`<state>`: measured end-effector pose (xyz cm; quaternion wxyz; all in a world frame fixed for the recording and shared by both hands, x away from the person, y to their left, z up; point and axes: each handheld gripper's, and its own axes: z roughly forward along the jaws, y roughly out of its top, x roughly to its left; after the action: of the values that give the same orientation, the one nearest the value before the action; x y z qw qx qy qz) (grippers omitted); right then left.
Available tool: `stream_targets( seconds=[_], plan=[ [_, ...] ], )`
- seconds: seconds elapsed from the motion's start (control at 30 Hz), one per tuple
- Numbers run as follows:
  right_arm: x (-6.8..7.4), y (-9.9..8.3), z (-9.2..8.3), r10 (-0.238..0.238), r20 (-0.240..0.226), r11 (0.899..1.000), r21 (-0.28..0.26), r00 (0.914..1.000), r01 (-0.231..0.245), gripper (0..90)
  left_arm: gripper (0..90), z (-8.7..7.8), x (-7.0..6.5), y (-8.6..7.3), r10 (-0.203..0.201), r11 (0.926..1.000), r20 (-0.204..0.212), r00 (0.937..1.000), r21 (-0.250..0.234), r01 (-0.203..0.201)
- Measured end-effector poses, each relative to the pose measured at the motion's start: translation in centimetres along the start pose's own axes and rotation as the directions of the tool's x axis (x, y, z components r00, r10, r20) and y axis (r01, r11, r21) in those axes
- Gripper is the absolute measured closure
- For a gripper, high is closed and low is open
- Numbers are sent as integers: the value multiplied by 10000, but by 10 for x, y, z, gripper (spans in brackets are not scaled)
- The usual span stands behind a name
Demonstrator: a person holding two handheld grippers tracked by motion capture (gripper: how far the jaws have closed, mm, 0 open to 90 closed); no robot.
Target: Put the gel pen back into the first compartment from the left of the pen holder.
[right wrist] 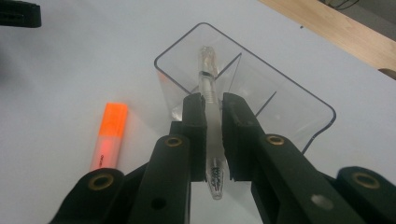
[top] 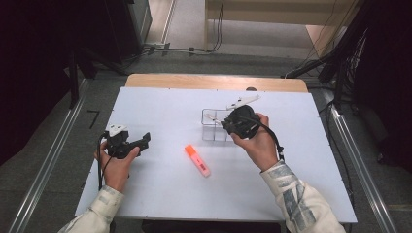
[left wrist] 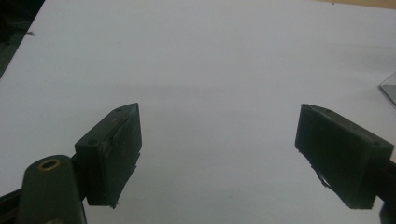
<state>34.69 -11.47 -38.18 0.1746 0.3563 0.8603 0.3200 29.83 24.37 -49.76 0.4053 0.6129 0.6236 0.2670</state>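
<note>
A: High view first. Right gripper sits over the clear organizer near the middle of the white table. Left gripper is well apart, at the table's left side, nothing near its tips. Orange highlighter lies flat between the two hands, just in front of the organizer.

B: Left gripper view?

A: Jaws spread wide, bare table between them, nothing held. A corner of the organizer shows at the right edge.

B: Right gripper view?

A: Jaws clamped on a clear pen, pads pressing both sides of the barrel. Pen's far end points into the organizer, over a divider between compartments; can't tell which compartment. Highlighter lies on the table left of the organizer, not touching it.
</note>
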Motion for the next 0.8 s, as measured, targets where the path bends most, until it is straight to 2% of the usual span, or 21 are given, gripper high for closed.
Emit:
stream_targets(
  seconds=[0.17, 0.23, 0.37, 0.63, 0.8],
  plan=[
    [2, 5, 3, -20, -15, 10000, -95, 10000, 20, 768, 154, 0, 0, 0, 9, 10000, 8, 10000, 2, -9],
    [2, 6, 3, 115, -104, 9995, -283, 9999, -118, 647, 154, 0, 0, 0, 17, 10000, -9, 10000, 6, -17],
    [2, 7, 3, 322, -253, 9978, -571, 9992, -336, 558, 154, 0, 1, 0, 11, 10000, -7, 10000, -7, -11],
    [-3, -1, 2, 660, -417, 9932, -934, 9969, -696, 444, 154, 0, 0, 0, 30, 10000, -24, 10000, 9, -30],
    [-3, -8, 1, 760, -487, 9865, -1418, 9959, -822, 384, 154, 0, 0, 0, 28, 10000, -11, 10000, -8, -28]
  ],
)
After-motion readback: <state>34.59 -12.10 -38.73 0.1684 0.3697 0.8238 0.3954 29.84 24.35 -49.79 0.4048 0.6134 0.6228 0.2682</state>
